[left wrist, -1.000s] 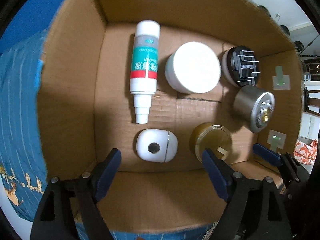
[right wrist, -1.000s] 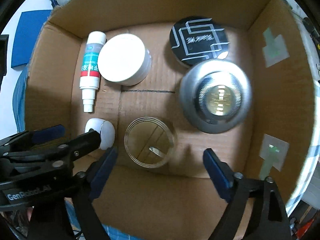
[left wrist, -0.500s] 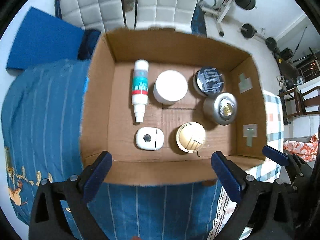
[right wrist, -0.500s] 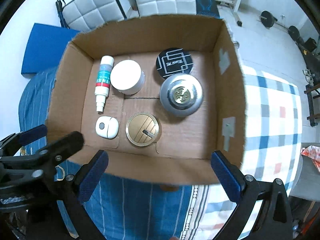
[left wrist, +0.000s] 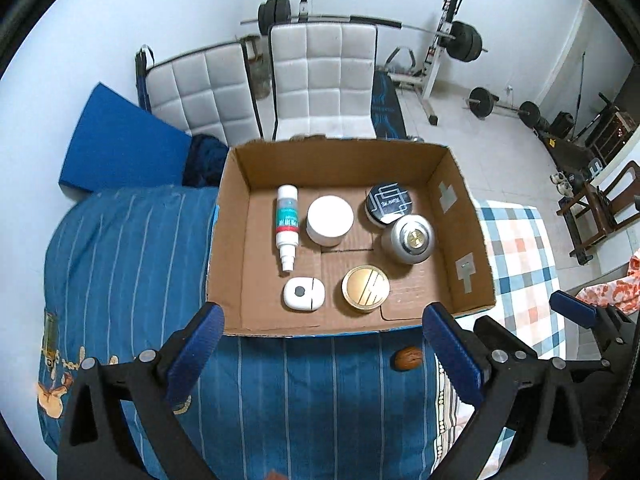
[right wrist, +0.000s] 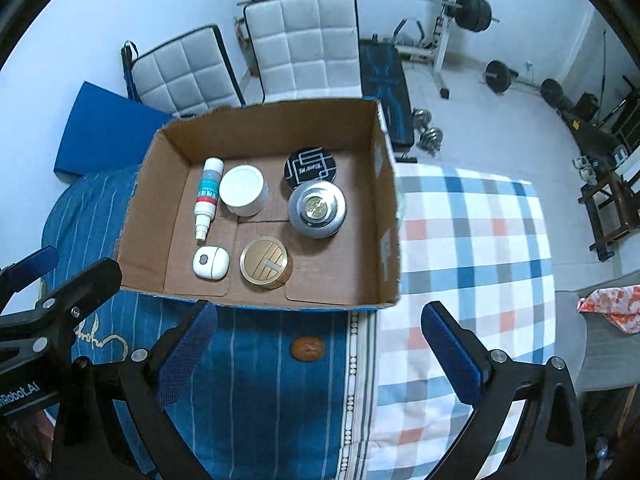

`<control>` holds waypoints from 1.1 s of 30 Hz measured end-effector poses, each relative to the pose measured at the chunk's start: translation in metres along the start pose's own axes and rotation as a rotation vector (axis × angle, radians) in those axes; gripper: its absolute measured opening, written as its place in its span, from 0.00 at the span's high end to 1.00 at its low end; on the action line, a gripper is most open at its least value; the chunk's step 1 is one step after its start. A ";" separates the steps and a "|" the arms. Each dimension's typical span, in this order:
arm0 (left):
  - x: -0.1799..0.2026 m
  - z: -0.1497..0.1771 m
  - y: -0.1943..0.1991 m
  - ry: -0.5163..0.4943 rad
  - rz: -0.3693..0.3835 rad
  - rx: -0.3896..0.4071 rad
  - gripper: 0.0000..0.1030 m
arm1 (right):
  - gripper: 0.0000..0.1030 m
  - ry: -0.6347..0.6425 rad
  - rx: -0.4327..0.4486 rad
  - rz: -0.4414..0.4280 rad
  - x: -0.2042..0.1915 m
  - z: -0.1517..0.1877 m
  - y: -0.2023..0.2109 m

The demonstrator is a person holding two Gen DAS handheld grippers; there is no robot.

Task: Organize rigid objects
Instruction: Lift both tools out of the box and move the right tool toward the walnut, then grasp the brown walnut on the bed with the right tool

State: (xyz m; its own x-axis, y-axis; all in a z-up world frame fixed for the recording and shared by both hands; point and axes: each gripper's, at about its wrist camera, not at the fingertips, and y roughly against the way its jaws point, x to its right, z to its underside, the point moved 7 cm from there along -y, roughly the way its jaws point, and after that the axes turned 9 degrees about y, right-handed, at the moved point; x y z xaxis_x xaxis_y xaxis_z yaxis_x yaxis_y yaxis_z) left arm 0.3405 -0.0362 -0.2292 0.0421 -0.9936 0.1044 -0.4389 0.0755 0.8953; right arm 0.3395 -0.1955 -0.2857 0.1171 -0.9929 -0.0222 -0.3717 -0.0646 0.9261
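Observation:
An open cardboard box [left wrist: 464, 236] [right wrist: 148, 208] sits on a bed. It holds a white spray bottle [left wrist: 287, 226] [right wrist: 208, 196], a white jar [left wrist: 329, 220] [right wrist: 243, 189], a black patterned tin [left wrist: 389, 201] [right wrist: 311, 169], a silver round container [left wrist: 409, 239] [right wrist: 317, 209], a gold-lidded jar [left wrist: 365, 289] [right wrist: 265, 262] and a small white case [left wrist: 303, 294] [right wrist: 211, 263]. My left gripper [left wrist: 320, 348] and right gripper [right wrist: 318, 344] are open and empty, high above the near side of the box. A brown walnut [left wrist: 409, 359] [right wrist: 307, 348] lies on the bedding in front of the box.
The bed has a blue striped cover [left wrist: 120, 264] and a checked blanket [right wrist: 472, 248]. Two white quilted chairs [left wrist: 324, 80] stand behind the box. A blue mat [left wrist: 120, 148] leans at the left. A weight bench and barbells [right wrist: 460, 8] fill the back right.
Both grippers have pulled up and back out of the box, open and empty. The whole box, the bed and the room have come into view.

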 end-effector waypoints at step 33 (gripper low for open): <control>-0.047 0.112 -0.162 0.120 -0.118 -0.293 0.01 | 0.44 -0.201 -0.291 -0.116 -0.011 0.102 -0.189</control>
State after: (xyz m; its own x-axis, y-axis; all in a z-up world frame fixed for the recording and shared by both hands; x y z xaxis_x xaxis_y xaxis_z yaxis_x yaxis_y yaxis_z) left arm 0.3089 -0.0113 -0.4276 0.1899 -0.9814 0.0276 -0.1486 -0.0010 0.9889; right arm 0.3143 -0.1827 -0.4988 -0.0510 -0.9823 -0.1801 -0.0863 -0.1754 0.9807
